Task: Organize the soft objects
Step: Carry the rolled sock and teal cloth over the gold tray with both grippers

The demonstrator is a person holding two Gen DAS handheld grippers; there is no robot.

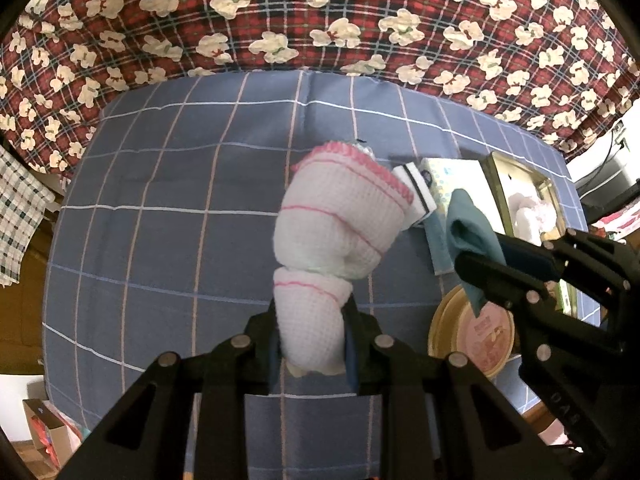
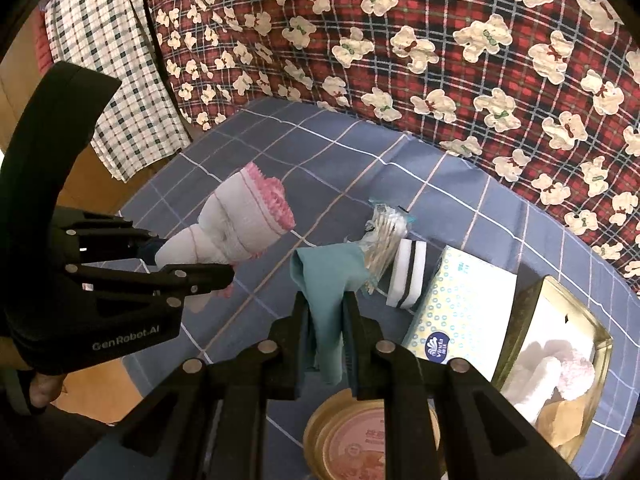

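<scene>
The left gripper (image 1: 310,344) is clamped on a rolled white waffle cloth (image 1: 340,224) with pink trim. Its two fingers pinch the narrow lower end, and the fatter upper part stands clear of the blue checked tablecloth (image 1: 160,200). The very bottom of the cloth is hidden between the fingers, so how deep the grip goes cannot be told. In the right wrist view the same gripper (image 2: 224,276) comes in from the left edge, and the white cloth (image 2: 240,224) sticks out past its tips.

The right gripper (image 2: 328,320) is closed tight on a teal cloth (image 2: 324,276), which hangs in a fold between the fingers; its lower corner dangles over a round gold tin lid (image 2: 360,440). From the left wrist camera this gripper (image 1: 480,276) enters at the right, and the teal cloth (image 1: 468,236) covers part of what lies behind it.

Beyond the teal cloth a clear packet of cotton swabs (image 2: 384,240) is partly hidden, its near end tucked behind the fabric. Just beside it lies a white sponge with dark stripes (image 2: 408,276), and next to that a dotted tissue pack (image 2: 460,308). Further right an open gold tin box (image 2: 600,344) holds white and pinkish soft pieces; glare and blur make them hard to tell apart, and the frame edge cuts off the box's near corner. A red plaid bear-print fabric (image 2: 440,80) fills the background.
</scene>
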